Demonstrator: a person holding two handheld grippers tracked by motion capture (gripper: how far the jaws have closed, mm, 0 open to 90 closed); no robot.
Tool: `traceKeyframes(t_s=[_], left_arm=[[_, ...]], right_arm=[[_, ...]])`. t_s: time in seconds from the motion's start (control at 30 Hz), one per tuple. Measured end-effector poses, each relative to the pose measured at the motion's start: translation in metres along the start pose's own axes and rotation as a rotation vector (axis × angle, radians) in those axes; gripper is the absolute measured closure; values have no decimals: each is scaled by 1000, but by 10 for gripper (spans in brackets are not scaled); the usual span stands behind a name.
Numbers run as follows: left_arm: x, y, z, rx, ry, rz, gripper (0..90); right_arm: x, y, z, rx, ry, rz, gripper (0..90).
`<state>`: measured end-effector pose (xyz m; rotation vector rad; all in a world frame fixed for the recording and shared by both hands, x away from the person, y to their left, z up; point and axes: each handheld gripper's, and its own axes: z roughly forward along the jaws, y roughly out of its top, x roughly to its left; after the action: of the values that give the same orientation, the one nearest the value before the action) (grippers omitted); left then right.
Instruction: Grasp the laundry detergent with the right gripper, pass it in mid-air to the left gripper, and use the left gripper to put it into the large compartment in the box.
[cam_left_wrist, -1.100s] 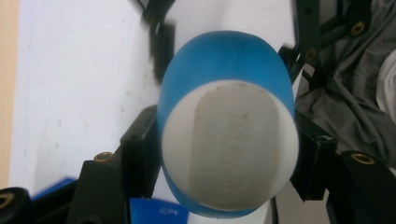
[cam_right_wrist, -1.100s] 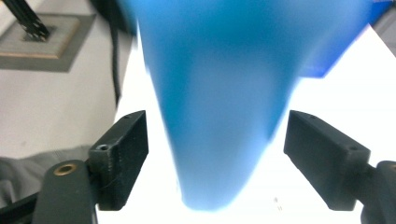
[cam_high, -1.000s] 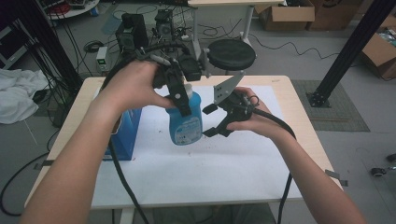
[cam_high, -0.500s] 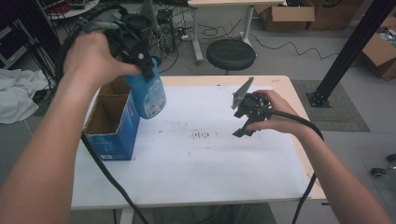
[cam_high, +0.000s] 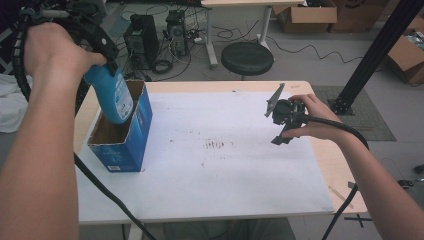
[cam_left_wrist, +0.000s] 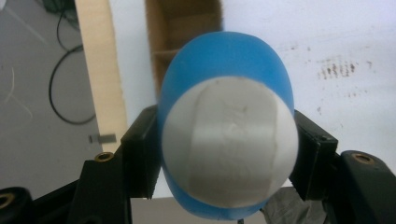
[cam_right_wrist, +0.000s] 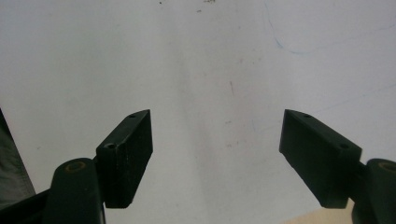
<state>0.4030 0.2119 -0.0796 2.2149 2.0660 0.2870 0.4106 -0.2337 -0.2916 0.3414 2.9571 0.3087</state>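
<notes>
White-covered table (cam_high: 225, 170), bare from centre to 3 o'clock edge. Open blue cardboard box (cam_high: 131, 145) at 9 o'clock, near left edge. Blue bottle (cam_high: 114, 97) hangs tilted over box mouth, clamped in left gripper (cam_high: 102, 55). Left gripper view: white bottle base (cam_left_wrist: 229, 144) between pads. Right gripper (cam_right_wrist: 217, 158) at 3 o'clock, jaws wide, empty, after narrowing slightly.

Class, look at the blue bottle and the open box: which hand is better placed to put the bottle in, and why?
Left. The left gripper is shut on the blue bottle, held above the open box. The right gripper is open over the white table cover, far from the box.
</notes>
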Motion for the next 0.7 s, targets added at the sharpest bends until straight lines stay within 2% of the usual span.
traceKeyframes(t_s=[0.17, 0.33, 0.7], left_arm=[[9, 0, 9, 19, 16, -54, 387], [13, -1, 22, 40, 30, -62, 387], [19, -3, 66, 87, 9, -67, 387]], right_arm=[[-1, -6, -4, 10, -2, 10, 258], [-2, -12, -4, 19, -2, 14, 258], [-3, -17, -4, 18, -1, 23, 258]])
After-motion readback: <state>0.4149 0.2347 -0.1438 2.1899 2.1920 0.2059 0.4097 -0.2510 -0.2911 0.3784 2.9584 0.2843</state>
